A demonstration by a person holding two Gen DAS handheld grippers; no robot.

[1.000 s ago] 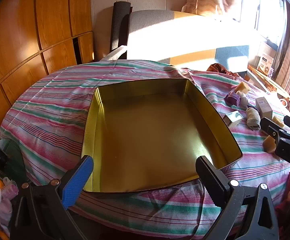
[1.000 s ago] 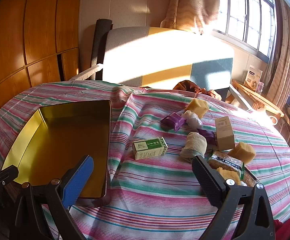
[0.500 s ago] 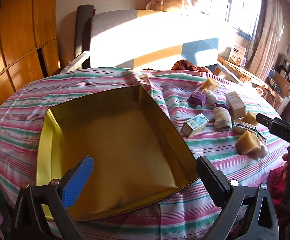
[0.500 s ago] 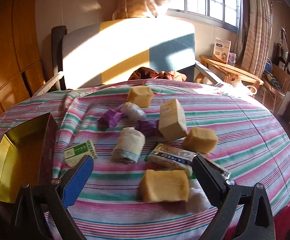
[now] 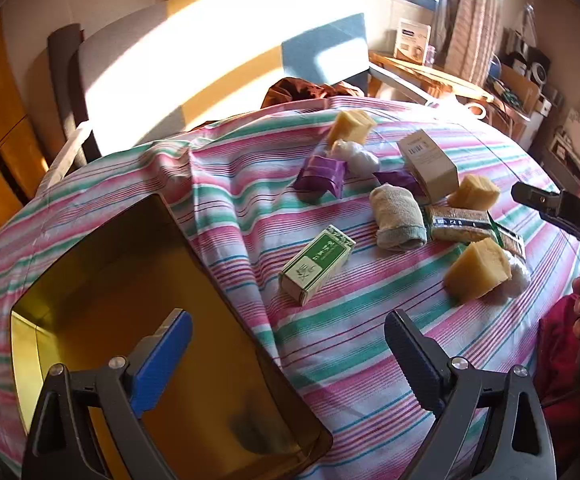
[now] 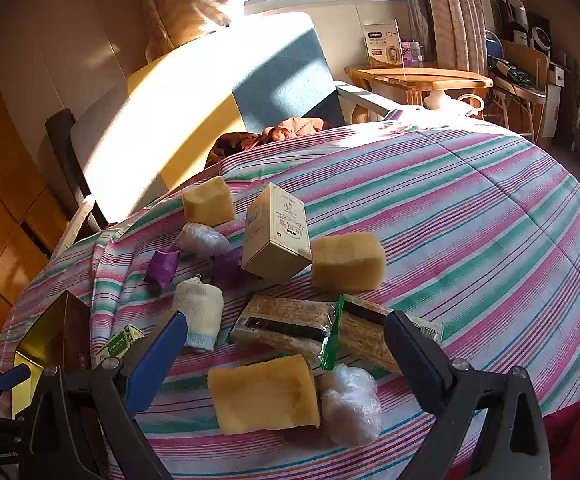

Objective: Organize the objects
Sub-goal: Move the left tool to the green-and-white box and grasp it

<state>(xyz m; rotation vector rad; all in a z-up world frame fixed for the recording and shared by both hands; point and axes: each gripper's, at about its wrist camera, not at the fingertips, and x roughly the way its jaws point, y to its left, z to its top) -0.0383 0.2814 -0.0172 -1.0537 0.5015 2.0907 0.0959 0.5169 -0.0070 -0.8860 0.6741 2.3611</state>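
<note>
Nothing is in the tin [image 5: 90,304] yet; every loose item lies on the striped cloth [image 5: 370,340] covering the worktop, all to the window side of the tin. Your left gripper [image 5: 286,344] hangs over the tin's near corner, fingers spread with nothing between them, and they have just been closing a little. Your right gripper [image 6: 286,344] has its fingers spread too, empty, over the near sponge [image 6: 264,390]. That sponge looks light and squashy, so expect it to give under the pads; take it across the short sides. Beside it, touching, sits a clear plastic wad [image 6: 350,404], likely slippery and easy to drag along. Just behind lie two wrapped cracker packs [image 6: 286,328], probably brittle inside, so pinch lightly across the width. The green box [image 5: 316,266] lies nearest the tin, stiff card, an easy flat-sided hold. The rolled sock [image 5: 398,218] is soft. The tall cream box [image 6: 276,236] stands further from the tin, tilted, and may topple if brushed. Purple wrappers [image 5: 322,176] and two more sponges sit beyond; they crowd each other, so work outward from the tin.
</note>
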